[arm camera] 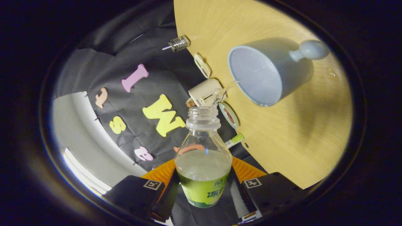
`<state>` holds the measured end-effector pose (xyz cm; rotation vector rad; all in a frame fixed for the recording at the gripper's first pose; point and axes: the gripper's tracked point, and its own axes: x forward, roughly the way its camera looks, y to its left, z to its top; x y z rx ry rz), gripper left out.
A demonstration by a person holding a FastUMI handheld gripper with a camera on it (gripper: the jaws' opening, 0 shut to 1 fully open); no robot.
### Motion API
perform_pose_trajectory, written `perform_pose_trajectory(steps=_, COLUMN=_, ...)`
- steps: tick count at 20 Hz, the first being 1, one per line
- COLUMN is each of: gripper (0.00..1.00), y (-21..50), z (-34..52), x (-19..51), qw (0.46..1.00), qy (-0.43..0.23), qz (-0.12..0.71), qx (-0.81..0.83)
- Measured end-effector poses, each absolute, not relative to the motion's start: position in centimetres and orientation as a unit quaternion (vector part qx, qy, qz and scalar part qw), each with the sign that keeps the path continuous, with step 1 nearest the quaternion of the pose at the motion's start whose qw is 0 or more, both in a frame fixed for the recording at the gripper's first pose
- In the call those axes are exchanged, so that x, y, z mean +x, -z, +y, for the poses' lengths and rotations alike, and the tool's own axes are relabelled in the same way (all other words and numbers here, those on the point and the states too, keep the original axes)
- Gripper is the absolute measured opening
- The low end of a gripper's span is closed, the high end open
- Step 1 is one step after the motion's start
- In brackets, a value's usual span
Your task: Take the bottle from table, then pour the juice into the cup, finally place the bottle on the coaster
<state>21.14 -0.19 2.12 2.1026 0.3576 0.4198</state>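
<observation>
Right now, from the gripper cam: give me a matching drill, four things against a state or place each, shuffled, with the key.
Things:
1. clear plastic bottle with green label
2. pale blue ceramic cup
3. gripper
4. round green-rimmed coaster

States or places:
A. on the wooden table's edge, just past the bottle's mouth
B. uncapped, partly full of pale juice
C. fingers pressing both sides of the bottle
D. on the table, beyond the bottle, round-knobbed handle on its far side

Pairs: 1-B, 2-D, 3-C, 4-A

— Any writing you can make out?
— Only on the clear plastic bottle (pixel 203 157): its green label (pixel 204 192) carries pale Chinese-style characters, too cropped to read. Beside the bottle, each black gripper finger (pixel 251 188) bears a square black-and-white marker (pixel 252 183).
</observation>
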Motion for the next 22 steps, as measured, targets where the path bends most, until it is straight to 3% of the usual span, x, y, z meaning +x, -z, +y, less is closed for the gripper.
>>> perform_pose_trajectory(steps=8, gripper=0.79, y=-3.5, z=-1.4, x=20.6, qw=0.400, qy=-0.184, qz=0.148, qx=0.886)
perform_pose_trajectory(steps=22, gripper=0.79, y=-3.3, z=-1.5, x=19.5, qw=0.381, qy=-0.197, qz=0.146, qx=0.892)
